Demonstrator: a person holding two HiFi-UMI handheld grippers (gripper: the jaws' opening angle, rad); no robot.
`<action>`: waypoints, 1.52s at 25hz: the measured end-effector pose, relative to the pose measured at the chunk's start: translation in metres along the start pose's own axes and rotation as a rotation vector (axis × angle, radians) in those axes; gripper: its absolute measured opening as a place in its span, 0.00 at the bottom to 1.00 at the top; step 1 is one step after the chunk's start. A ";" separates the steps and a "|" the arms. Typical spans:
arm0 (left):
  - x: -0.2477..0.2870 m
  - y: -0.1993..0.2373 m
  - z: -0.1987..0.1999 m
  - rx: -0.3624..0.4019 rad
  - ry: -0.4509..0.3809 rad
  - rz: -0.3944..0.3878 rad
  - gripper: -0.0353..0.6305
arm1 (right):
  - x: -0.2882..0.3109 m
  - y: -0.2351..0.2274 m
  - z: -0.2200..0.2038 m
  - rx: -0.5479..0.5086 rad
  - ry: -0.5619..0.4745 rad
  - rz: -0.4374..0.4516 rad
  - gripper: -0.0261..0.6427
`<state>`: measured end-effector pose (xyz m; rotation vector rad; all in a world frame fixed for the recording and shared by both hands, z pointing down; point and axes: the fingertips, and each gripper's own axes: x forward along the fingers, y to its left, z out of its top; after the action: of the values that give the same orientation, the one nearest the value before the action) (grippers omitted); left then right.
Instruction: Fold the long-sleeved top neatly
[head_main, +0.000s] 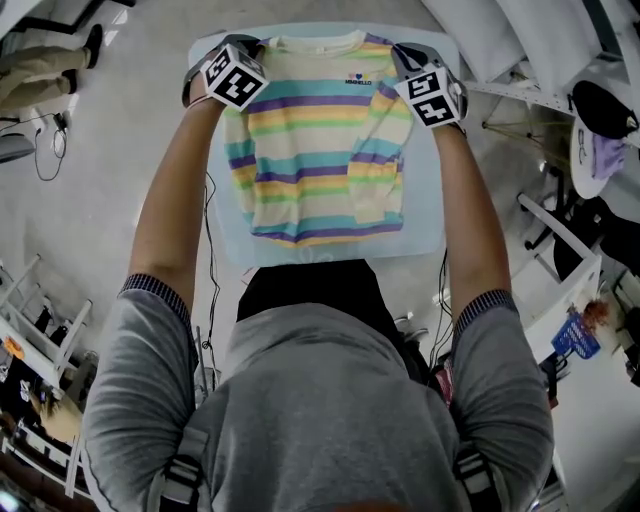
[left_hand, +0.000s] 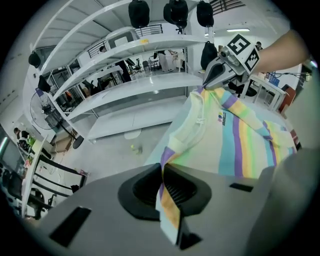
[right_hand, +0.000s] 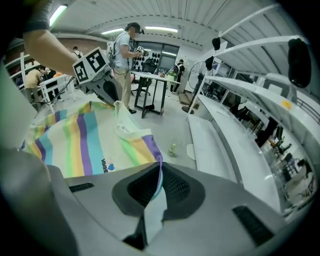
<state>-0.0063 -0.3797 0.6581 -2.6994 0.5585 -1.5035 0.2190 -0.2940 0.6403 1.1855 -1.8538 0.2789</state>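
The striped top (head_main: 315, 150) spreads over the table (head_main: 428, 235), hem toward the near edge; at the far corners the left gripper (left_hand: 167, 192) and right gripper (right_hand: 154, 197) each clamp a shoulder, jaws closed on cloth.

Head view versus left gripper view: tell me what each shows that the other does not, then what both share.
Head view only: the whole striped top down to its hem, lying over the pale table, plus the person's forearms. Left gripper view only: the left gripper close up, jaws shut on a pinch of striped fabric, and white shelving behind. Both: the top's neckline and logo, and the right gripper at the other shoulder.
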 end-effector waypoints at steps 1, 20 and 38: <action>0.005 0.000 -0.003 0.004 0.009 -0.002 0.11 | 0.007 0.000 -0.003 -0.003 0.012 0.001 0.07; -0.010 0.018 -0.018 -0.195 -0.020 0.033 0.42 | 0.006 -0.018 -0.008 0.102 0.029 0.014 0.34; -0.189 -0.116 0.040 -0.316 -0.260 0.141 0.43 | -0.203 0.049 -0.003 0.191 -0.229 0.054 0.38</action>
<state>-0.0283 -0.2201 0.5008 -2.9398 1.0214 -1.0877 0.2102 -0.1422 0.4969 1.3446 -2.0968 0.3707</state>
